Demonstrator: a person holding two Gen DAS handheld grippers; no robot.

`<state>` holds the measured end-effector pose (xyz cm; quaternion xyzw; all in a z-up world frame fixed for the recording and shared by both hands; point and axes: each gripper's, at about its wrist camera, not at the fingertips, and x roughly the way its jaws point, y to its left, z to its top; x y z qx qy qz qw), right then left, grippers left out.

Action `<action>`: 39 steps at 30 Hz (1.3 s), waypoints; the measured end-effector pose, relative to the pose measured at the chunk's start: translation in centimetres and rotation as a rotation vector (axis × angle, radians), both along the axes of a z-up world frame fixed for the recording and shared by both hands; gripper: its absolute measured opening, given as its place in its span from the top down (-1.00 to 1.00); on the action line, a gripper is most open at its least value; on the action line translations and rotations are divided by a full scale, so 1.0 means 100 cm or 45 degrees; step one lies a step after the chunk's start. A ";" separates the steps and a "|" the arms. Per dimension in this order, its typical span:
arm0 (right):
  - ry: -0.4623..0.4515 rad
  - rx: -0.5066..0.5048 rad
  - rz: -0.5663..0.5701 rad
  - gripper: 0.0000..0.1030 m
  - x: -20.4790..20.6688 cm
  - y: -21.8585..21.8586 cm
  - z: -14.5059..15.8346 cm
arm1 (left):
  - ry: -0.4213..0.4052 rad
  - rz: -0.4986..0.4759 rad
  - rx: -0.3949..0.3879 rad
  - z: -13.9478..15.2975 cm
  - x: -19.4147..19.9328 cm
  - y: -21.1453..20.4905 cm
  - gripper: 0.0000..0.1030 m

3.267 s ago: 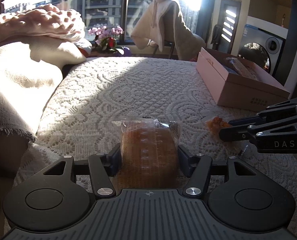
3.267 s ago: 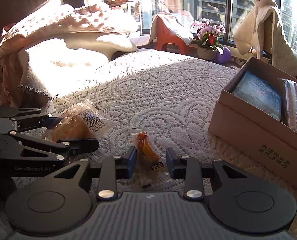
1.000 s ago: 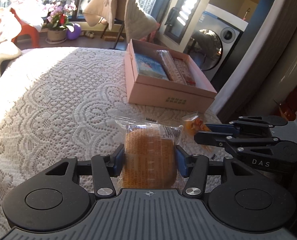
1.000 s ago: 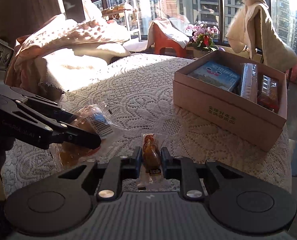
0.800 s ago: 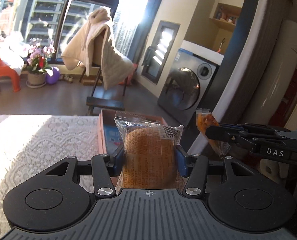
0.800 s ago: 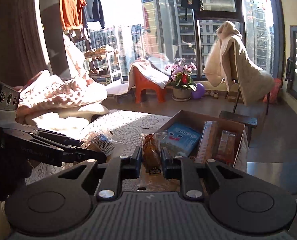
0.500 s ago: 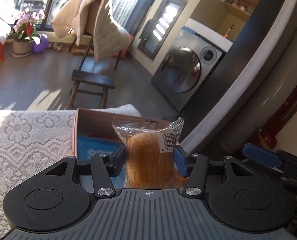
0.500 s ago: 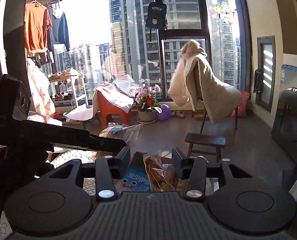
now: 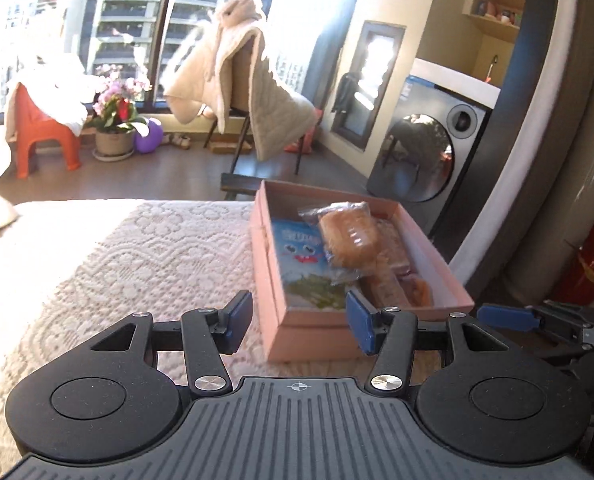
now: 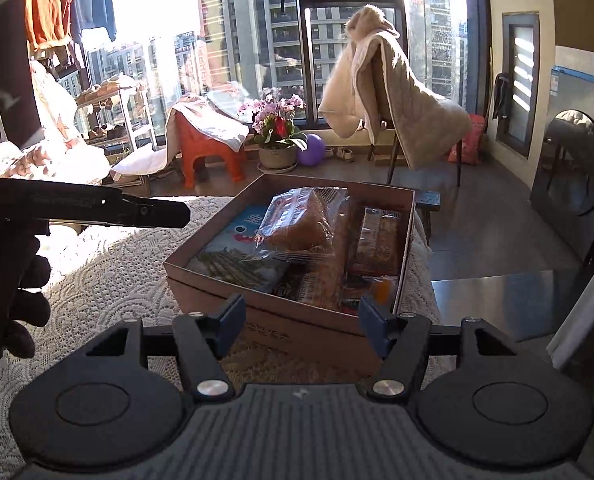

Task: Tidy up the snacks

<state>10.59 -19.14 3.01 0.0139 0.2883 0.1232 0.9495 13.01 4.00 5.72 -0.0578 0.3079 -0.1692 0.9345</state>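
Both snacks have just left the tongs: the wrapped cake (image 9: 349,238) lies atop the packets in the box (image 9: 369,330), the small orange snack (image 10: 381,290) at its near corner. The left gripper (image 9: 299,324) stands open and empty; the right gripper (image 10: 301,326) is opening, empty, so this pair is stowed.

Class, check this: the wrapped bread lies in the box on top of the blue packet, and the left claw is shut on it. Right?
Not quite. The bread does lie in the box on the blue packet, but the left claw is open and empty, as the left wrist view shows.
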 end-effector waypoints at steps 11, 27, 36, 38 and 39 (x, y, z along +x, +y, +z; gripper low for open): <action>0.136 -0.115 -0.046 -0.51 -0.018 0.051 -0.066 | -0.001 0.194 0.232 -0.071 -0.072 -0.018 -0.12; 0.107 -0.106 -0.255 -1.00 -0.025 0.039 -0.082 | -0.010 0.243 0.294 -0.073 -0.071 -0.032 -0.16; 0.114 -0.081 -0.256 -1.00 -0.024 0.038 -0.082 | -0.012 0.244 0.293 -0.074 -0.069 -0.033 -0.17; 0.114 -0.081 -0.256 -1.00 -0.024 0.038 -0.083 | -0.013 0.245 0.299 -0.074 -0.069 -0.034 -0.17; 0.114 -0.081 -0.256 -1.00 -0.024 0.038 -0.083 | -0.012 0.248 0.300 -0.074 -0.069 -0.035 -0.17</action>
